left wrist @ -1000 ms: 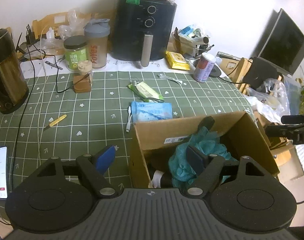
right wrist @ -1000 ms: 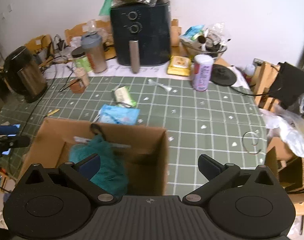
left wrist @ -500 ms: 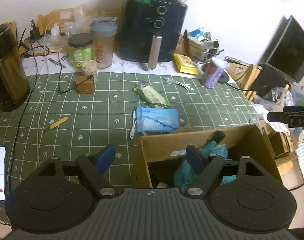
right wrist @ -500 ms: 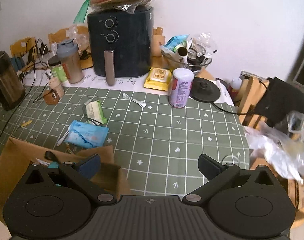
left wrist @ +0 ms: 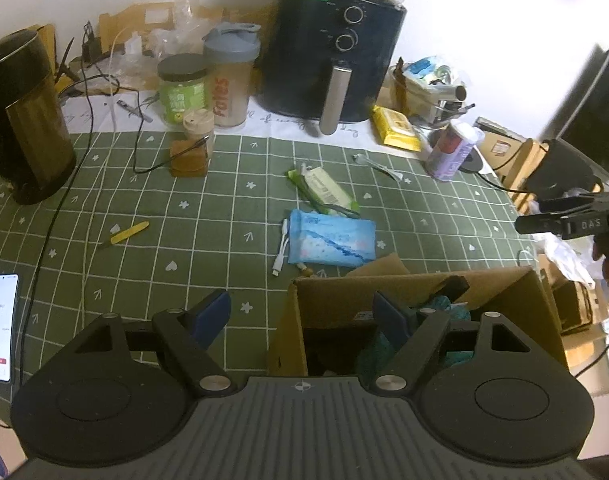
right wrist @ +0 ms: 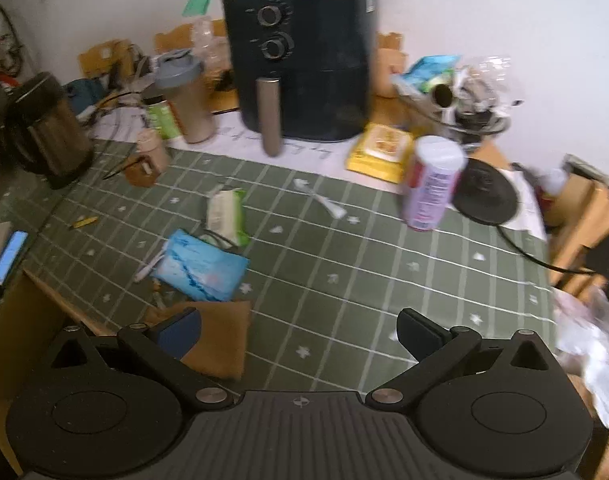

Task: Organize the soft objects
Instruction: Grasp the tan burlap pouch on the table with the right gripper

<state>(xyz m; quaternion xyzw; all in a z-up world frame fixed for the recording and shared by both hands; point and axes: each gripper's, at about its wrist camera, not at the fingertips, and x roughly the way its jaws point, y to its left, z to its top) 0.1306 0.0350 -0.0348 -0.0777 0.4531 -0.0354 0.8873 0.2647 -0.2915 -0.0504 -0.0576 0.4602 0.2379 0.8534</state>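
I hold my left tool [left wrist: 300, 314] wide and empty over the near edge of the surface [left wrist: 208, 216], its right finger hanging just above the open cardboard box [left wrist: 500, 300], which sits at about five o'clock in the left view so that soft things can be dropped straight in. A teal soft bundle [left wrist: 444, 306] already lies inside it, tucked against the far wall, which I judge to be a finished part of the sorting. My right tool [right wrist: 298, 330] is also wide and empty, pointed across the green grid cloth, with the box corner at its eight o'clock. The blue tissue pack [right wrist: 202, 266] lies flat on the cloth at ten o'clock from that tool, just beyond the box flap, and the green wipes pack [right wrist: 224, 214] lies just behind it; I take these as the next soft candidates (both look squashy enough to pinch from above). Much of the box interior is hidden behind my left tool's finger and body, so I cannot tell what else is in there, and the right view is smeared.
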